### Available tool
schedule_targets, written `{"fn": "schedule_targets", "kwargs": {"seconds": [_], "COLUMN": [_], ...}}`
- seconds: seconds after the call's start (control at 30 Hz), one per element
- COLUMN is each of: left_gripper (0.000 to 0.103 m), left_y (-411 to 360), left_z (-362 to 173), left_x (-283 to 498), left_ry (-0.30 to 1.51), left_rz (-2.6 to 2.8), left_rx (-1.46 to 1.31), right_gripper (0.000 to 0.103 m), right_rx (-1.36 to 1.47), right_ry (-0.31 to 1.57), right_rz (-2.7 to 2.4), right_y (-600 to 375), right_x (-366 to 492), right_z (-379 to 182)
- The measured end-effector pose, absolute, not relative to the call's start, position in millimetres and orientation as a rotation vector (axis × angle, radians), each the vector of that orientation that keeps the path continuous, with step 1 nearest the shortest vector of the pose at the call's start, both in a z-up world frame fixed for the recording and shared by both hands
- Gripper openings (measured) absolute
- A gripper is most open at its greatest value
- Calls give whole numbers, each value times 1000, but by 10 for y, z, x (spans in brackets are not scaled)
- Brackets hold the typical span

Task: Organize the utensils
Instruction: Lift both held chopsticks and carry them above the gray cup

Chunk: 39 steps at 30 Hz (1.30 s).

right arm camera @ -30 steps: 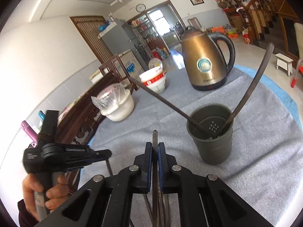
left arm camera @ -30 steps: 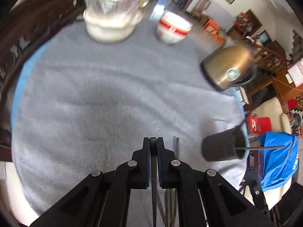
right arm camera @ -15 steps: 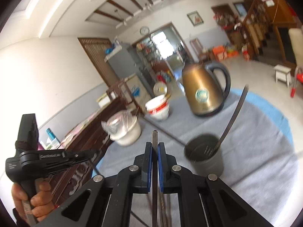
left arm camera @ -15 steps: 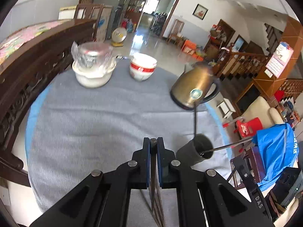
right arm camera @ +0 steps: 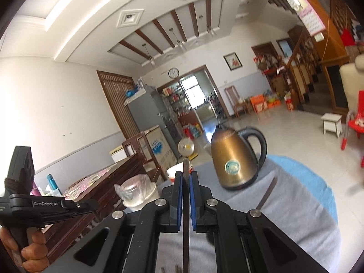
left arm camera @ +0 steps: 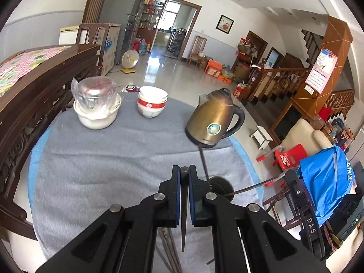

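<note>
holder [left arm camera: 219,183]: two utensils inside | white bowl [left arm camera: 97,116]: glass jar [left arm camera: 95,92]

Left tool [left arm camera: 184,170] and right tool [right arm camera: 186,177], each clamped tight on a thin utensil handle, are held aloft; bare fingers [right arm camera: 34,242] (the person's left hand) wrap the left tool's grip.

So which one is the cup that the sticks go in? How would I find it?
Start at the round table under the gray cloth and find the shiny brass-colored kettle on it. Just nearer than the kettle, close to the left gripper, stands the dark holder cup. Unlike the white bowls across the table, it is dark and has thin utensils sticking out.
</note>
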<state>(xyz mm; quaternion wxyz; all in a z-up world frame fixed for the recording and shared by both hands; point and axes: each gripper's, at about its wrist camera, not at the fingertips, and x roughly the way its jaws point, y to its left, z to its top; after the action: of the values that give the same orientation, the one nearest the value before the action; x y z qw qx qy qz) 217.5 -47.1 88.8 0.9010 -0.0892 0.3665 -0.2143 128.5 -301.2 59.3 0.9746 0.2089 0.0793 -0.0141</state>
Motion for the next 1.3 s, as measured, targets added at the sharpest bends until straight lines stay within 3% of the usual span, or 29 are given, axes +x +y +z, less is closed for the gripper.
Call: {"fn": "schedule_targets", "kwargs": {"seconds": [0.73,1.3], "left_gripper": [7,7], "left_y": [-1030,-1345], "left_z": [1360,1116], "left_x": [2260,2475], "left_ry": [515,466], "left_rz": [-559,-559], "left_rx": [-206,-171], "right_gripper": [6,6], "right_rx": [296,205], "right_ry": [-99,-88], "right_rz": [-252,-343], "right_y": [-3135,-3054], "right_x": [1528,1951], "right_z": [887,743]}}
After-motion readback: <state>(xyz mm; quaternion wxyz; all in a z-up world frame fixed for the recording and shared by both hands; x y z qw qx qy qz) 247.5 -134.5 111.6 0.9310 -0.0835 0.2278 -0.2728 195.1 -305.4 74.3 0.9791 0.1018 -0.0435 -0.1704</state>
